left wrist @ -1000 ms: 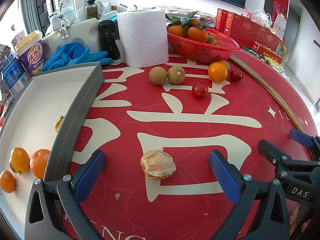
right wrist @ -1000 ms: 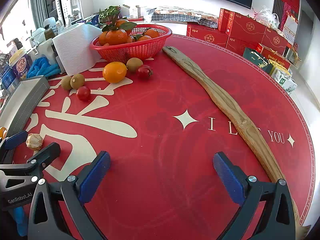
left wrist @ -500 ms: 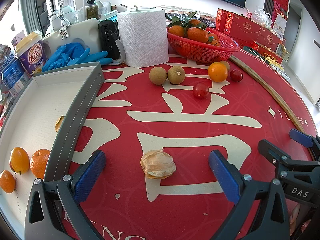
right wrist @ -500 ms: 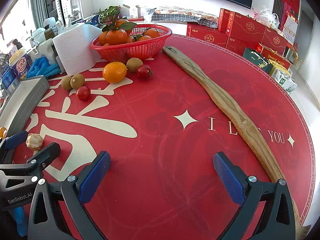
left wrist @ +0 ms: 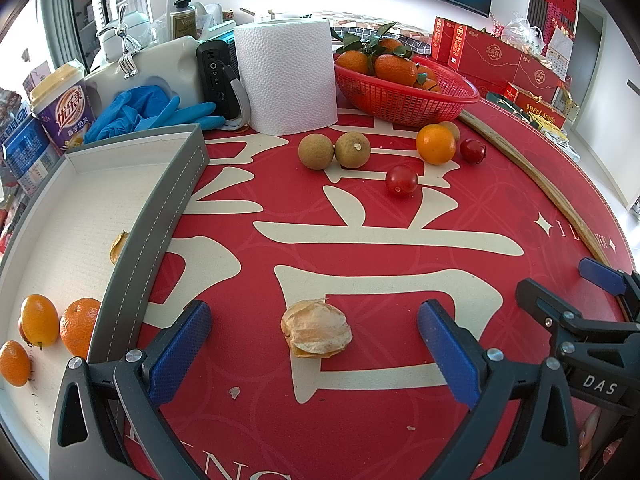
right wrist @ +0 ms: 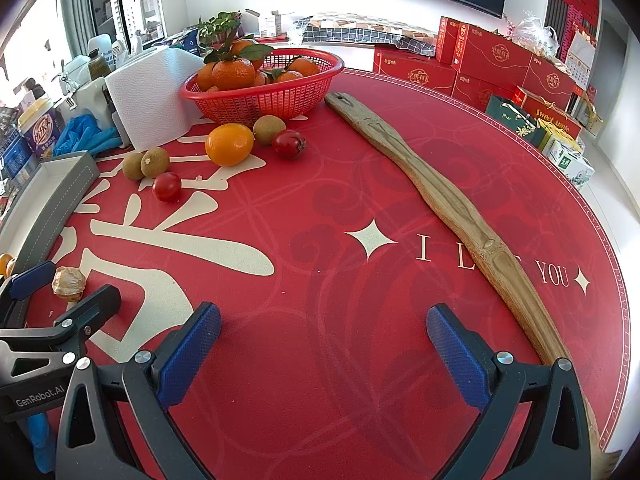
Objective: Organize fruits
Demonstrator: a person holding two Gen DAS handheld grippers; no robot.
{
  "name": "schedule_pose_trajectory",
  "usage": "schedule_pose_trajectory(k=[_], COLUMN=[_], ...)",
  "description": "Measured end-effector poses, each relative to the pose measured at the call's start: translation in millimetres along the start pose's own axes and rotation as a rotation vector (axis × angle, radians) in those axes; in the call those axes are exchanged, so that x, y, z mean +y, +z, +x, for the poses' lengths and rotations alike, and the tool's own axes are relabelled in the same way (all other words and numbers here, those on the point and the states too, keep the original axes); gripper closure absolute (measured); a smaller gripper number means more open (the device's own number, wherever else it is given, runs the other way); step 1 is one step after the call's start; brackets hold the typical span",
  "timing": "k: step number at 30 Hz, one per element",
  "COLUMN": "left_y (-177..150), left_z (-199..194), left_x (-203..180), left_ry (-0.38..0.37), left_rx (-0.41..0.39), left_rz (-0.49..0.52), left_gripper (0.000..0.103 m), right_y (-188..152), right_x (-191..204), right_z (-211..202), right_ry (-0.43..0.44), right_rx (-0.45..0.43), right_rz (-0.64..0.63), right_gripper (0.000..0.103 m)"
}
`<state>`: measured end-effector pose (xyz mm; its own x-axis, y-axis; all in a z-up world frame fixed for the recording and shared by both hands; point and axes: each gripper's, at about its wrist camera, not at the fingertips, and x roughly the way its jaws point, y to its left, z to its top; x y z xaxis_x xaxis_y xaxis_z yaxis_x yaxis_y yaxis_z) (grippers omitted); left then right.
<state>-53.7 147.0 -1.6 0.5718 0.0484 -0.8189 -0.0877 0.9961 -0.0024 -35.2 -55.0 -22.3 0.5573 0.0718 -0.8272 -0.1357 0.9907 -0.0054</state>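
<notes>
My left gripper [left wrist: 314,344] is open, its blue pads either side of a papery husked fruit [left wrist: 316,333] lying on the red mat. A grey tray [left wrist: 160,216] at the left holds three small oranges [left wrist: 76,326]. Further back lie two brown longans [left wrist: 334,150], an orange [left wrist: 435,144] and two cherry tomatoes [left wrist: 401,179]. A red basket [left wrist: 404,96] holds leafy tangerines. My right gripper [right wrist: 322,344] is open and empty over bare mat; it shows at the right edge of the left wrist view [left wrist: 600,304].
A paper towel roll [left wrist: 286,76], a black speaker [left wrist: 218,76], blue gloves [left wrist: 144,112] and a drink cup [left wrist: 64,110] stand behind the tray. A long wooden stick [right wrist: 440,200] lies along the mat's right side. Red gift boxes [right wrist: 500,60] sit beyond.
</notes>
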Motion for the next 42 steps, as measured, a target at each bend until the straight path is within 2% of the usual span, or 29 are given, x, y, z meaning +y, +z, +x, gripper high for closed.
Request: schedule_pose_trajectory(k=[29, 32, 34, 35, 37, 38, 42], left_y=[-1.7, -9.7, -14.2, -15.9, -17.5, -18.1, -22.1], left_z=[-1.6, -12.0, -18.0, -20.6, -23.7, -25.1, -28.0], left_x=[-0.8, -7.8, -12.2, -14.1, -15.2, -15.0, -7.5], left_ry=[0.0, -0.021, -0.039, -0.049, -0.06, -0.059, -0.082], left_rx=[-0.001, -0.026, -0.039, -0.046, -0.055, -0.058, -0.058], left_rz=[0.003, 0.04, 0.063, 0.075, 0.085, 0.084, 0.063], left_gripper=[0.001, 0.018, 0.036, 0.041, 0.073, 0.079, 0.08], right_y=[0.2, 0.2, 0.1, 0.1, 0.1, 0.0, -0.1], right_x=[0.2, 0.2, 0.3, 0.2, 0.1, 0.0, 0.1], right_z=[-0.1, -0.2, -0.2, -0.2, -0.2, -0.3, -0.3], right_ry=[0.001, 0.001, 0.0, 0.0, 0.001, 0.001, 0.001], right_rx=[0.0, 0.0, 0.0, 0.0, 0.0, 0.0, 0.001], right_rz=[0.0, 0.0, 0.0, 0.0, 0.0, 0.0, 0.0], right_gripper=[0.0, 0.0, 0.0, 0.0, 0.0, 0.0, 0.0])
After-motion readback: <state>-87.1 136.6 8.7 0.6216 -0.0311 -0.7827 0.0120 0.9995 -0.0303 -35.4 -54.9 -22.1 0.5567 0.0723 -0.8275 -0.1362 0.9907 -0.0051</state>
